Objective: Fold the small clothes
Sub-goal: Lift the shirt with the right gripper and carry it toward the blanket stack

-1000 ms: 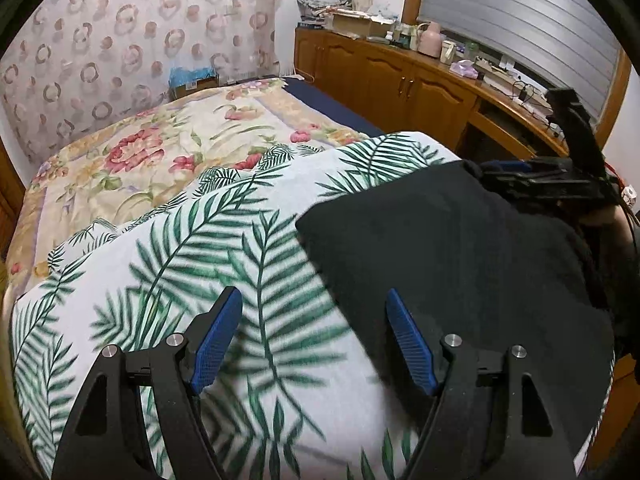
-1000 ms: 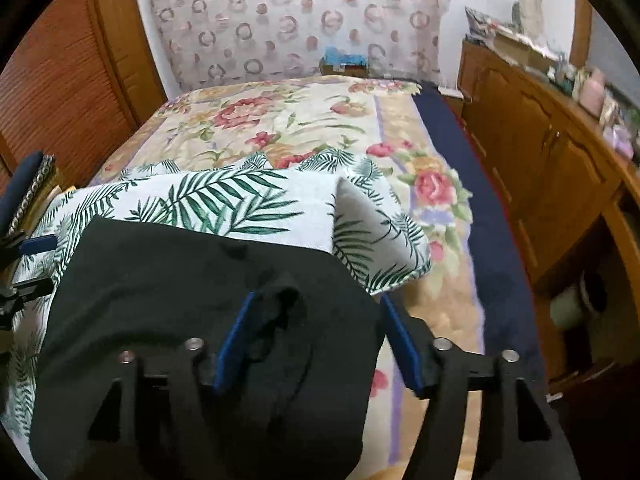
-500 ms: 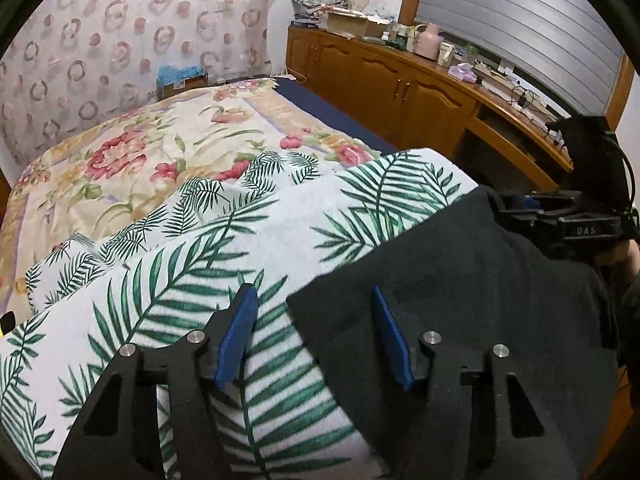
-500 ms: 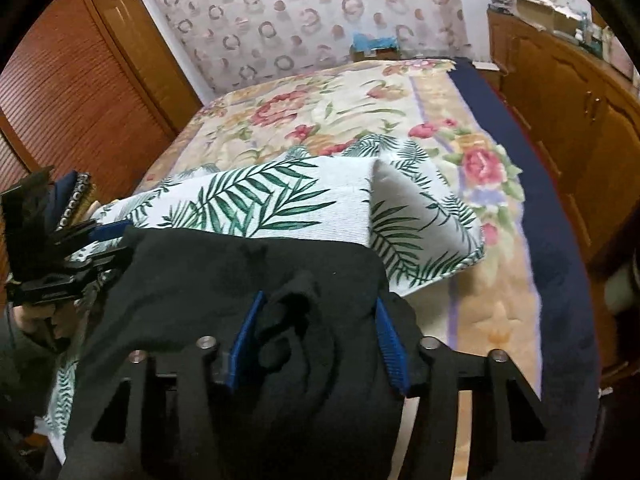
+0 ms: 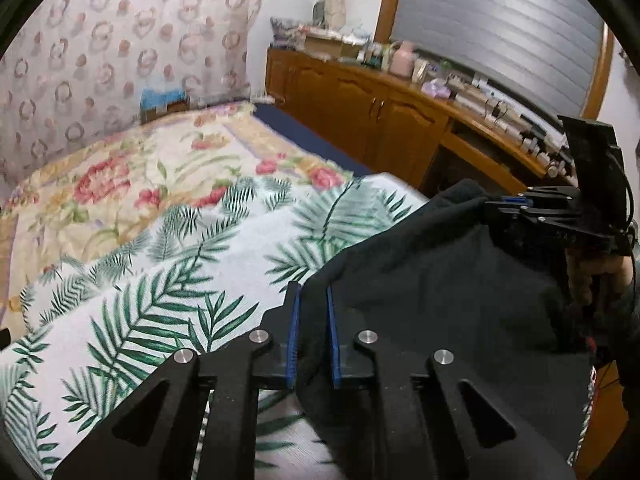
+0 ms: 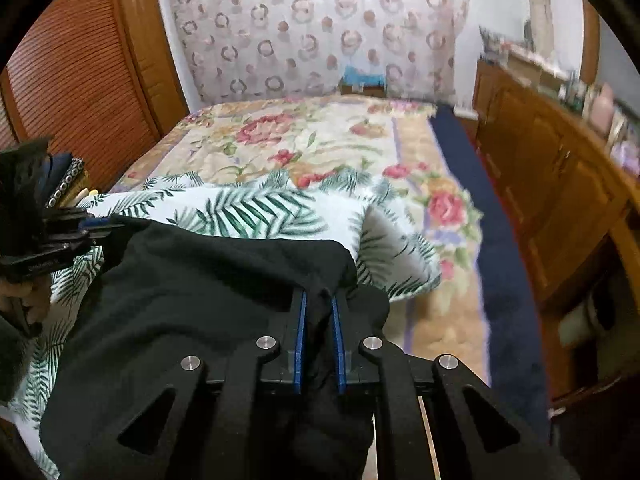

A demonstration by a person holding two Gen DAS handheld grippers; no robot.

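A black garment [image 5: 440, 280] lies on a leaf-print cloth [image 5: 180, 280] spread over the bed. My left gripper [image 5: 312, 289] is closing, and its blue pads pinch the garment's near left corner, which rises off the cloth. In the right wrist view my right gripper [image 6: 318, 297] is also closing, with a bunched fold of the black garment [image 6: 200, 280] squeezed between its pads at the right corner. Each view shows the other gripper at the far side of the garment: the right gripper [image 5: 508, 201] and the left gripper [image 6: 100, 224].
The leaf-print cloth [image 6: 248, 208] covers the near part of a floral bedspread [image 6: 320, 140]. A wooden cabinet [image 5: 380, 120] with a cluttered top runs along the right of the bed. Slatted wooden doors [image 6: 80, 80] stand on the left. A person's hand [image 6: 24, 300] holds the left gripper.
Both grippers went from wide open over the garment's corners to closed on the black fabric. Both have lifted a little, pulling the garment's near edge up off the leaf-print cloth.
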